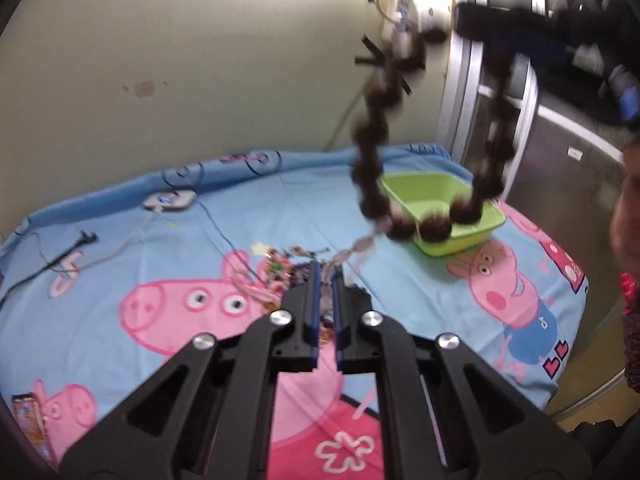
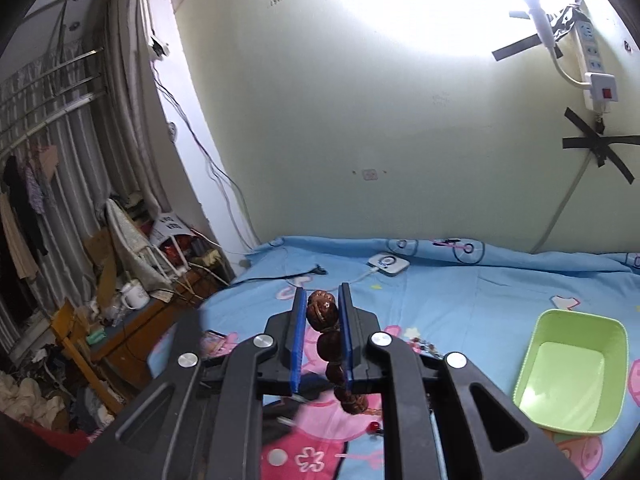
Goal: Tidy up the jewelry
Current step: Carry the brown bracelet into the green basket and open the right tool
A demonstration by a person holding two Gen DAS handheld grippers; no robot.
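Right tongs (image 2: 322, 312) clamp brown bead necklace (image 1: 372, 152); left tongs (image 1: 326, 276) closed, apparently pinching its pale end, above bed (image 1: 120, 216).

Both hand-held grippers were matte black, each built of angular linkage arms with triangular cut-outs and pinned by four round silver screws. The left gripper (image 1: 326, 274) carried two slim fingers faced with blue pads, as did the right gripper (image 2: 322, 300). At three o'clock in the left wrist view, a red patterned sleeve (image 1: 631, 320) showed.
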